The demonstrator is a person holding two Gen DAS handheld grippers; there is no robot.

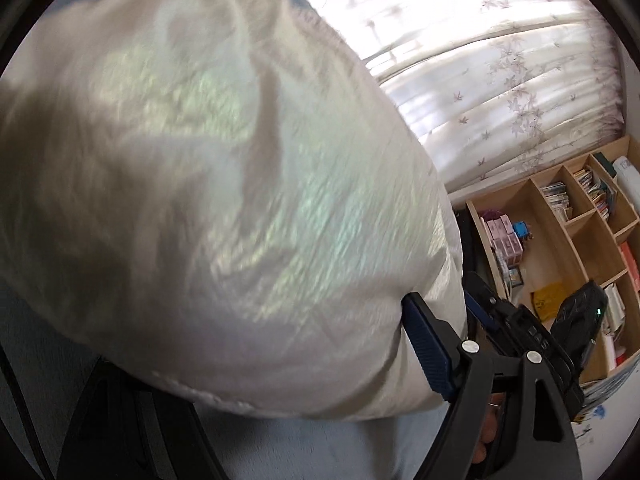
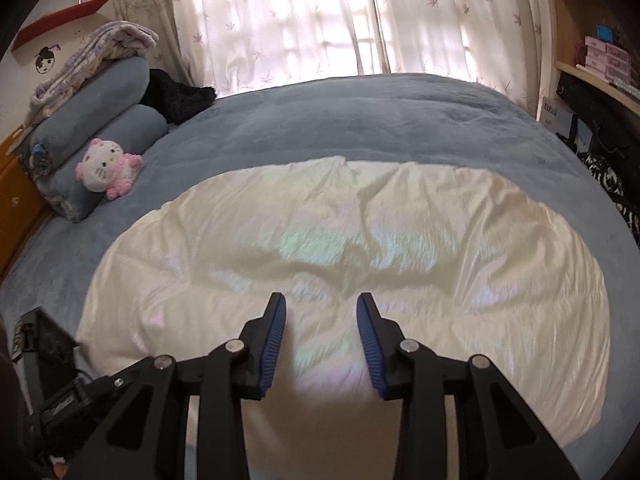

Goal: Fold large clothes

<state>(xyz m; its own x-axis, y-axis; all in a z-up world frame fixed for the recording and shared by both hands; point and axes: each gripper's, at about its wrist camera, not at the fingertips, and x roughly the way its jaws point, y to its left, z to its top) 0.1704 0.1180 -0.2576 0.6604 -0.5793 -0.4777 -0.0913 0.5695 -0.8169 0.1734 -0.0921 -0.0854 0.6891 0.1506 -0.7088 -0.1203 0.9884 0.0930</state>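
A large shiny cream-white garment lies spread on the blue-grey bed. My right gripper is open just above its near middle, with nothing between the fingers. In the left wrist view the same garment fills most of the frame and hangs lifted close to the lens. One blue-padded finger of my left gripper shows at its lower edge, the cloth draped over it. The other finger is hidden behind the cloth, so I cannot see whether the jaws are shut. The right gripper also shows at lower right of that view.
Rolled blue pillows, a folded quilt and a pink-and-white plush cat lie at the bed's left. Curtains hang behind the bed. A wooden bookshelf with books and boxes stands at the right side.
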